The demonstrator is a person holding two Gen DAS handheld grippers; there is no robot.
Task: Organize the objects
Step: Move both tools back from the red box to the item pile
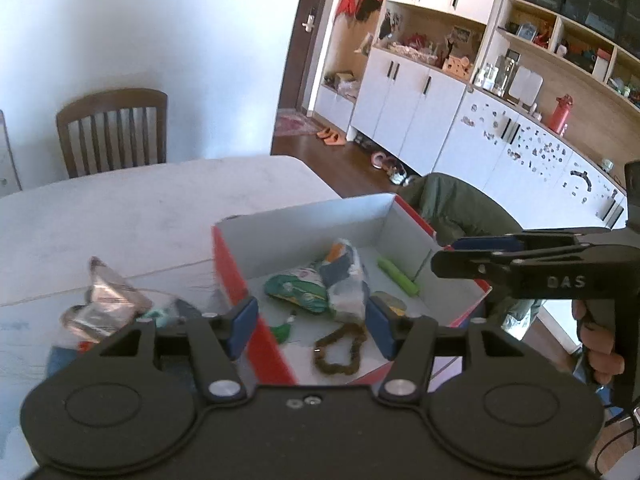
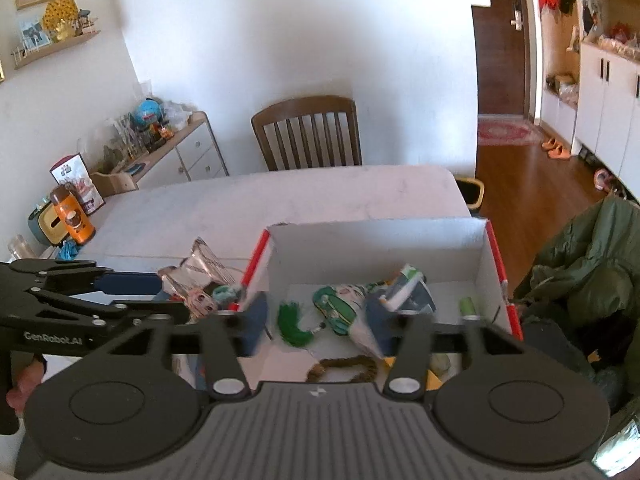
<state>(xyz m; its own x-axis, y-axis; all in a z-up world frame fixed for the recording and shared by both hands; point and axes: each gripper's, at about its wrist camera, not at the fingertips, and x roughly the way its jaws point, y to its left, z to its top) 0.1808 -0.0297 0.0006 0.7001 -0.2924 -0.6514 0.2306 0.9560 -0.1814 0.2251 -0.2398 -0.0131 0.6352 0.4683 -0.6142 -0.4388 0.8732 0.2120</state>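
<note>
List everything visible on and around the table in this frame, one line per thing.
box: one, red outside and white inside, open, on the table
table: one, pale grey
green tassel: one, inside the box
brown bead string: one loop, inside the box, near edge
green tube: one, inside the box, by the right wall
printed packets: a pile, green, white and blue, inside the box; count unclear
clear wrappers: a loose pile on the table, left of the box
orange bottle: one, far left table edge
chair: one, brown wood, behind the table
green jacket: one, right of the box
left claw: open, blue pads, over the box's left wall
right claw: open, above the box
</note>
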